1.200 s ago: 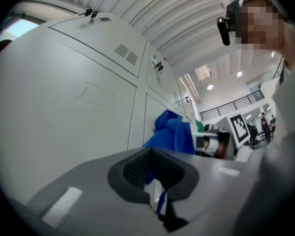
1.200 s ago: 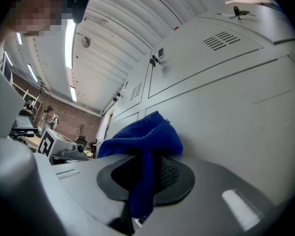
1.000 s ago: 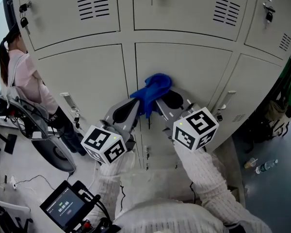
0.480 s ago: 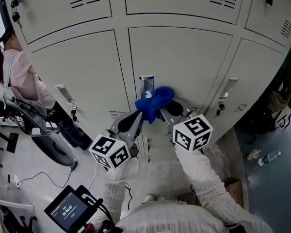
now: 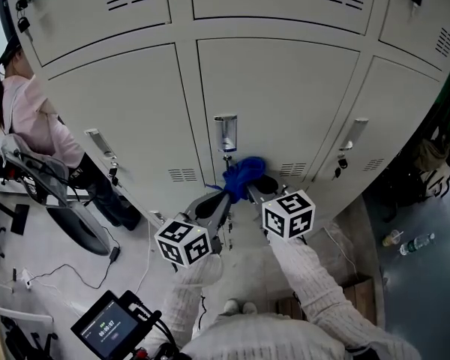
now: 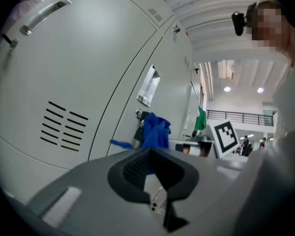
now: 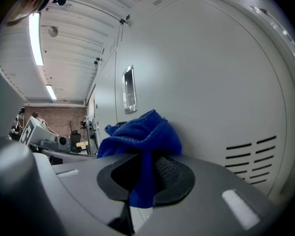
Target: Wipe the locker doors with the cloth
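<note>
Head view: crumpled blue microfibre cloth [image 5: 244, 175] against grey steel locker door [image 5: 285, 96], just below its silver latch plate [image 5: 226, 132], right gripper [image 5: 251, 190] beneath, left gripper [image 5: 223, 199] alongside, person in pink top [image 5: 37, 122] far left of the latch, left gripper view: jaws together, empty, right gripper view: jaws clamping the cloth.

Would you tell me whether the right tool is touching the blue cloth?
Touching. The right gripper view shows the cloth pinched between the jaws of the right tool.
</note>
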A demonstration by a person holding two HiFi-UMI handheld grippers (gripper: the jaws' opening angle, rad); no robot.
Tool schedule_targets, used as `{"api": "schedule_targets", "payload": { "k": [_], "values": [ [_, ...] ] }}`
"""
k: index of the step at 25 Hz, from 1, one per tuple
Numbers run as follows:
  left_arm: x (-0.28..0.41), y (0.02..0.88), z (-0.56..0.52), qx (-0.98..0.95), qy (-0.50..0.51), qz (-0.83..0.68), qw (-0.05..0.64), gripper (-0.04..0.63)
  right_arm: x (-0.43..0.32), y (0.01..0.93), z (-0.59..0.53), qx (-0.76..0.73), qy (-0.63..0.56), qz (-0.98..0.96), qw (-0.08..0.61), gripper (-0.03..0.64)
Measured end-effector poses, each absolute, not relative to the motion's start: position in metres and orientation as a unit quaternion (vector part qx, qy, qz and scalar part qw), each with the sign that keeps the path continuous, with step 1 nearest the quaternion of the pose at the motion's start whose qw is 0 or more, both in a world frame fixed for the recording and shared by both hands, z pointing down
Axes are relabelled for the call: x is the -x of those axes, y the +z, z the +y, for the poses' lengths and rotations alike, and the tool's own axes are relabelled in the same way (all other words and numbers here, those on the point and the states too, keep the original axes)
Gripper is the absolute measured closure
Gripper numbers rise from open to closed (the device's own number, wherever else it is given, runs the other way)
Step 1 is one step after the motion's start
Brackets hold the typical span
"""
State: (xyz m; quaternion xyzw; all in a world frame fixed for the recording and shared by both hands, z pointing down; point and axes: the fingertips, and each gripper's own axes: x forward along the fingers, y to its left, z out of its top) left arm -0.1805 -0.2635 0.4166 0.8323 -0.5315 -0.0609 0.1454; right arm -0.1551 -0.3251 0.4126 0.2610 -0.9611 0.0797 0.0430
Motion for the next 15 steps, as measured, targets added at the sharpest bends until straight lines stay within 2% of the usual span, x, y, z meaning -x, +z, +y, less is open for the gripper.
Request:
{"api": "schedule_targets", "payload": {
  "k": [8, 15],
  "values": [
    [0.163, 0.439, -0.266, -0.835, -0.051, -0.519, 0.177, 0.595, 0.155, 0.464, -0.327, -0.266, 0.118, -0.952, 0.098, 0.569],
    [0.163, 0.427, -0.267, -0.837, -0.05, -0.52, 0.164, 0.594, 0.157, 0.464, -0.329, -0.262, 0.129, -0.951, 0.1, 0.569]
  ]
}}
